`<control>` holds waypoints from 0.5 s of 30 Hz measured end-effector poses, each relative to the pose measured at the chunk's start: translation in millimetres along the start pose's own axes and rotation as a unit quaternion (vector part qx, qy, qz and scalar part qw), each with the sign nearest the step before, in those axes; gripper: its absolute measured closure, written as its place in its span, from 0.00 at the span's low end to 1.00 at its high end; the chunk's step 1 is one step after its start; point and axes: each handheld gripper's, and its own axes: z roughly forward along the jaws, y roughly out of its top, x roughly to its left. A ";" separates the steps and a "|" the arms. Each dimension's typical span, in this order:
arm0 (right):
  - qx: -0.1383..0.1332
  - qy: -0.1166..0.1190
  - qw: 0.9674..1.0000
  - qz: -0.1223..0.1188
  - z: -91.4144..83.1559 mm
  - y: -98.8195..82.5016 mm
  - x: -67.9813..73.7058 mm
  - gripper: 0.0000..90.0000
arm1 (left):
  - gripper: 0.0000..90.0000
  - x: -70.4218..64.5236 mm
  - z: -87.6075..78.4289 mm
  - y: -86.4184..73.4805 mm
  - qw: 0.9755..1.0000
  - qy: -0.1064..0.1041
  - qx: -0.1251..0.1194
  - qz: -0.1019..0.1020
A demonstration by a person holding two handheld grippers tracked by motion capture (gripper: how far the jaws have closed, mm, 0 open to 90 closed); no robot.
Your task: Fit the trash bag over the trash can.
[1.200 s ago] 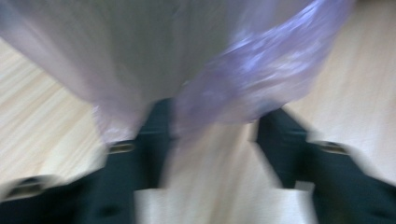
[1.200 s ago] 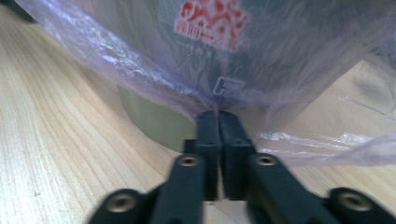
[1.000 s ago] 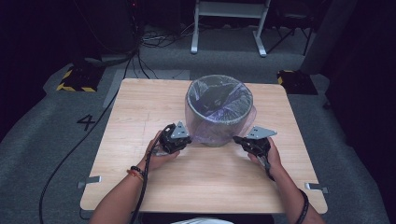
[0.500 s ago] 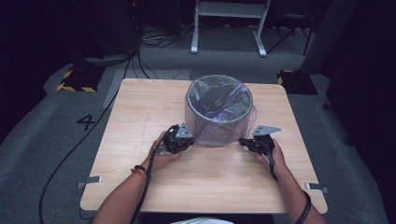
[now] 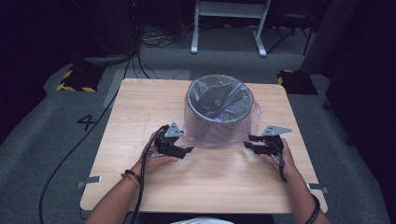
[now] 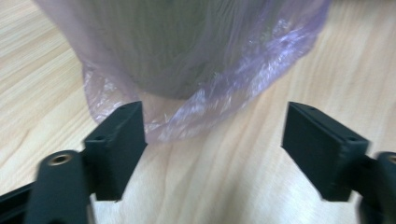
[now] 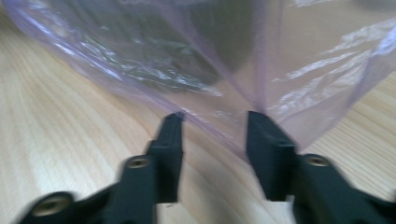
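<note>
Two sets of fingers, both mine, stand apart and empty on either side of the bin [image 5: 219, 109], which sits just above the middle of the high view on the desk [image 5: 140, 107]. Its thin purple bag [image 5: 224, 133] is already drawn over the rim and hangs down the outside wall to the wood, flaring in a loose skirt around the base. So the lining looks mostly done to me; what seems left is tidying that skirt, or simply backing away.

My left gripper [image 5: 186, 150] sits left of centre in the high view, close to the bag's lower left edge. Its fingers have just been opening, and in the left gripper view they stand wide with nothing between them but bare wood; the crumpled hem of the bag [image 6: 187, 116] lies just beyond the tips, brushing or nearly brushing the finger [image 6: 116, 144] at the left of that frame, I cannot tell which.

My right gripper [image 5: 248, 143] is right of centre, at the bag's lower right edge. Its fingers have also just been opening, less widely, and the right gripper view shows a fold of film [image 7: 224, 126] running down toward the gap between them without being pinched.

The high view gives me the whole bin and the bag seated on the rim, which the gripper views cut off. Those close views give what the high one blurs: the open gaps and the released hem.
</note>
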 end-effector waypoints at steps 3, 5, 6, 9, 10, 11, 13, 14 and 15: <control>-0.004 -0.007 1.000 -0.004 -11.1 -2.4 -0.8 0.37 | 0.18 -1.6 -8.4 -6.5 1.000 0.004 0.010 -0.006; -0.011 -0.011 1.000 -0.004 -19.2 -4.8 -1.7 0.31 | 0.17 -3.1 -14.4 -12.4 1.000 0.007 0.008 -0.002; -0.012 -0.010 1.000 -0.008 -21.9 -5.7 -1.8 0.29 | 0.17 -4.1 -16.0 -15.5 1.000 0.008 0.008 0.001; -0.011 -0.009 1.000 -0.016 -29.5 -8.9 -0.2 0.24 | 0.18 -5.5 -18.2 -23.0 1.000 0.007 0.029 0.000; -0.011 -0.009 1.000 -0.016 -31.5 -10.1 0.4 0.24 | 0.17 -6.4 -19.2 -25.5 1.000 0.011 0.030 0.001; -0.011 -0.008 1.000 -0.015 -33.2 -11.2 0.4 0.24 | 0.17 -7.4 -20.3 -27.7 0.999 0.016 0.030 0.001; -0.012 -0.007 1.000 -0.016 -36.8 -12.9 0.2 0.22 | 0.17 -8.4 -22.4 -31.0 0.999 0.021 0.035 -0.002; -0.010 -0.010 1.000 -0.018 -38.5 -13.4 0.1 0.21 | 0.17 -8.6 -23.2 -32.2 0.999 0.019 0.039 -0.003; -0.011 -0.012 1.000 -0.018 -40.5 -13.7 -0.1 0.21 | 0.17 -8.6 -23.6 -33.4 0.999 0.016 0.041 -0.004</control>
